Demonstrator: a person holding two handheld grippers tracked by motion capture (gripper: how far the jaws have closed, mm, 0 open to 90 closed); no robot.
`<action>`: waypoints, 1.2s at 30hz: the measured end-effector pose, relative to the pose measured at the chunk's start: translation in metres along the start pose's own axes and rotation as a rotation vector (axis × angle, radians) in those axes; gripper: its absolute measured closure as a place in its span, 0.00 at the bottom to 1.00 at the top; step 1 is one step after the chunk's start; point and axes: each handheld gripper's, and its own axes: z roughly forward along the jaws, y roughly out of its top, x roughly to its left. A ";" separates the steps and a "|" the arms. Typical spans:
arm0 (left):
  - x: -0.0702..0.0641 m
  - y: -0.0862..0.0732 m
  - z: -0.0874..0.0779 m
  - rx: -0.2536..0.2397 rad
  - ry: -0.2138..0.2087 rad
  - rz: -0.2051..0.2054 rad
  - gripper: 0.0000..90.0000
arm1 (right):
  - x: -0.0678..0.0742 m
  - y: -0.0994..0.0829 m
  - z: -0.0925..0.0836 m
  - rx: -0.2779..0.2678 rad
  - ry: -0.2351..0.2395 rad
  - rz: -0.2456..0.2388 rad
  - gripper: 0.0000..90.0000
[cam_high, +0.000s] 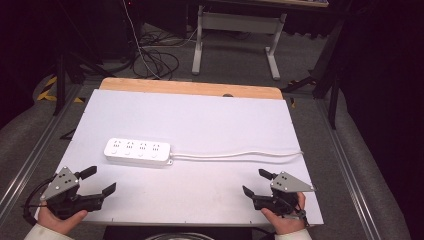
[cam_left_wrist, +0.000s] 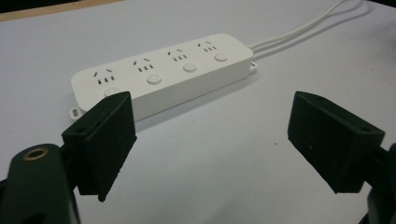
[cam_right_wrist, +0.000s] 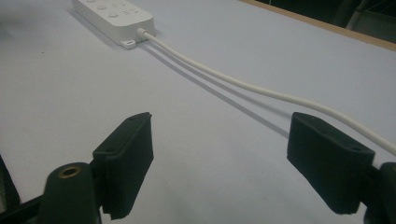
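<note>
left claw (cam_high: 97, 181) jaws apart, empty | right claw (cam_high: 257, 182) jaws apart, empty | power strip (cam_high: 137, 152) on white tabletop (cam_high: 210, 125) just ahead of left claw | its cord (cam_high: 240, 155) runs ahead of right claw

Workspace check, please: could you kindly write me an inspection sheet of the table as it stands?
Surface: white board over a wooden table.
Job's things: white power strip, four sockets with buttons, lying flat.
Clutter: nothing seen.
Grippers: left hand-held gripper and right hand-held gripper open, holding nothing, at the near edge.
Cables: strip's white cord runs to the board's right edge.
Surroundings: desk legs, floor cables.
</note>
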 end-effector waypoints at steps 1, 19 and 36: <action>0.000 0.000 0.000 -0.005 -0.003 -0.002 0.18 | 0.000 0.000 0.000 -0.002 0.000 0.000 0.26; 0.000 0.001 -0.001 -0.003 -0.001 -0.004 0.18 | 0.001 0.000 0.001 -0.004 0.004 -0.010 0.26; -0.001 0.007 -0.003 0.012 -0.012 -0.017 0.21 | 0.001 0.000 0.002 0.004 0.004 -0.010 0.26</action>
